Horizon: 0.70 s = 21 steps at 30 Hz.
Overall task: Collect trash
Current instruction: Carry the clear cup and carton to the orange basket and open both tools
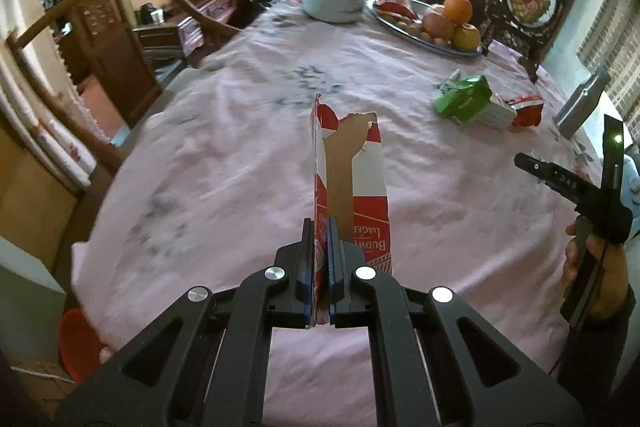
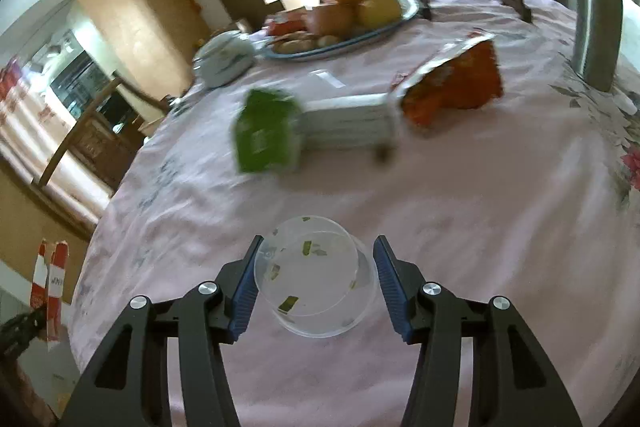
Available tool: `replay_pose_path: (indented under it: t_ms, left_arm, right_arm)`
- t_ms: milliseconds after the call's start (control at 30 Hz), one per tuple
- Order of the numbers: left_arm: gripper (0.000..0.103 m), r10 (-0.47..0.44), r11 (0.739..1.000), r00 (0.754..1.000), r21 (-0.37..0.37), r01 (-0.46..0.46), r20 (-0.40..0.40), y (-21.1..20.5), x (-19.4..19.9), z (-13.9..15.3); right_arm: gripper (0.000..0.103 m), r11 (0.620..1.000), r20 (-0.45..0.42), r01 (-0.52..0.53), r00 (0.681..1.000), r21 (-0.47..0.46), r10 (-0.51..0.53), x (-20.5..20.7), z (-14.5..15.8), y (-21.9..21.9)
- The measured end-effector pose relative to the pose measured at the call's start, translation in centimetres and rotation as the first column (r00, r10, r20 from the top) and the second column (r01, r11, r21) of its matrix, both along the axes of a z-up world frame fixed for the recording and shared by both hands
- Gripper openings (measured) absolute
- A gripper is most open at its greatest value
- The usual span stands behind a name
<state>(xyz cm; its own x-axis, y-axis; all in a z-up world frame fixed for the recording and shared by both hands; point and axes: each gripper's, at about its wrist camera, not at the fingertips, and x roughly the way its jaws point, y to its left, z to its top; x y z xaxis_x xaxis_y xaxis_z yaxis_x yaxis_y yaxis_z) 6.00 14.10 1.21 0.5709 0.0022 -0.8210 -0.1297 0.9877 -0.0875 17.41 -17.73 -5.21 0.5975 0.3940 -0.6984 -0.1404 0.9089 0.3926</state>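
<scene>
Both grippers are seen over a table covered by a pink floral tablecloth. By the left gripper, a torn red and white cardboard beer carton is clamped flat between fully closed jaws and held upright above the cloth, its torn brown inner face shown to the camera. The right gripper is set around a clear plastic cup that lies on its side on the cloth, mouth toward the camera, with green scraps stuck inside; its left pad appears to be against the cup rim, while a small gap is seen at the right pad, so no grip is shown.

Beyond the cup, a green and white carton is laid on its side near the middle of the table, and an orange foil snack bag is touching its far end. Farther back, a metal tray is loaded with an orange, other fruit and snacks, and a white lidded bowl is placed just beside it. A grey metal bottle is stood near the right edge of the table. An ornate dark framed ornament is set behind the tray. Wooden chairs are drawn up at the left side. In the left wrist view, a hand is seen on the right gripper's handle.
</scene>
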Motion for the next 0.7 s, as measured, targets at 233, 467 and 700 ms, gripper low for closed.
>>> replay_pose_path:
  t_ms: [233,467,700]
  left_arm:
    - [0.007,0.031,0.999,1.0,-0.025,-0.031,-0.003,3.0,-4.6,-0.4]
    - [0.007,0.087,0.996,0.996,-0.016,-0.087,0.004,5.4,-8.6,-1.5]
    - [0.007,0.158,0.987,0.987,-0.027,-0.157,0.004,8.9,-12.5,-2.6]
  right_arm:
    - [0.054,0.994,0.03,-0.099,0.995,0.035,0.098,-5.0,1.0,4.4]
    - [0.054,0.974,0.059,-0.226,0.973,0.019,0.225,-10.0,2.0,10.0]
    - [0.054,0.927,0.095,-0.375,0.922,-0.02,0.375,-14.1,3.2,16.8]
